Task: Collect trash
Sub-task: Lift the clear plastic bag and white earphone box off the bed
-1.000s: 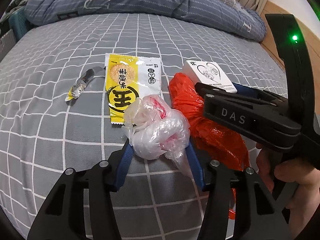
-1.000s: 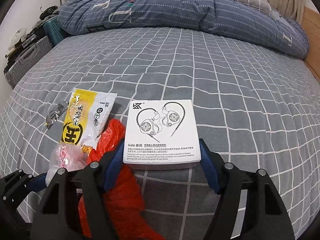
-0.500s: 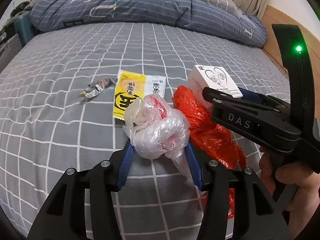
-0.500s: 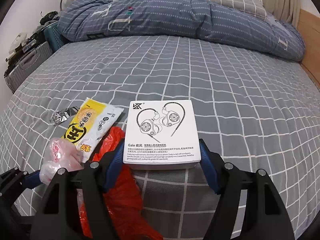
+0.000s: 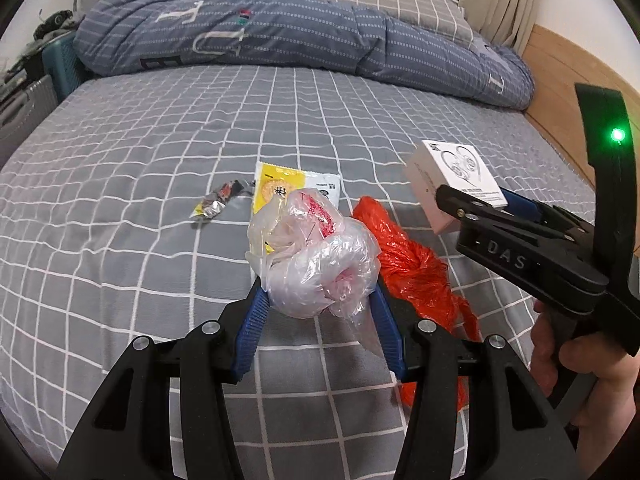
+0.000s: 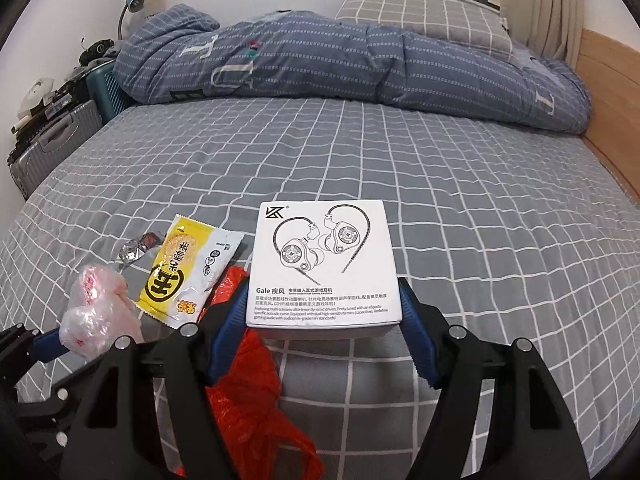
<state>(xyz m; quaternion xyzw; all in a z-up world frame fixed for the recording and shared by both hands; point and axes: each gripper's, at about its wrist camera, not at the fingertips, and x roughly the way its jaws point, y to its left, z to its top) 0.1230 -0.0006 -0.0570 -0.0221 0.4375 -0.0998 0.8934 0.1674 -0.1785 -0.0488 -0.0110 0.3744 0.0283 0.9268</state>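
You hold a pair of tongs in each hand above a grey checked bed (image 6: pixel 440 168). Your left tongs (image 5: pixel 318 300) are closed on a crumpled clear bag (image 5: pixel 316 256), pinched at its lower sides between the blue pads; it appears lifted off the sheet, likely so it can be carried away as trash. The bag is a rough ball with no clear long axis, and a loose tail hangs down toward you. Your right tongs (image 6: pixel 322 322) grip a white earphone box (image 6: pixel 324 260) by its two side walls near the edge closest to you, holding it flat with the printed face up. Its slightly longer side runs away from you, toward the folded blue quilt (image 6: pixel 340 68) at the far end of the bed. Seen from the left camera, the box juts clear of the sheet, tipped a little, so it too looks lifted. Gripping the rigid sides seems a sensible way to keep it from twisting. Still lying on the bed are a red bag (image 5: pixel 412 272) between the two tongs, a yellow snack packet (image 6: pixel 188 276) whose long axis runs away from you and a little to the right, and a small foil wrapper (image 6: pixel 134 250) just beside the packet's far left corner. Those three seem yet to be collected.
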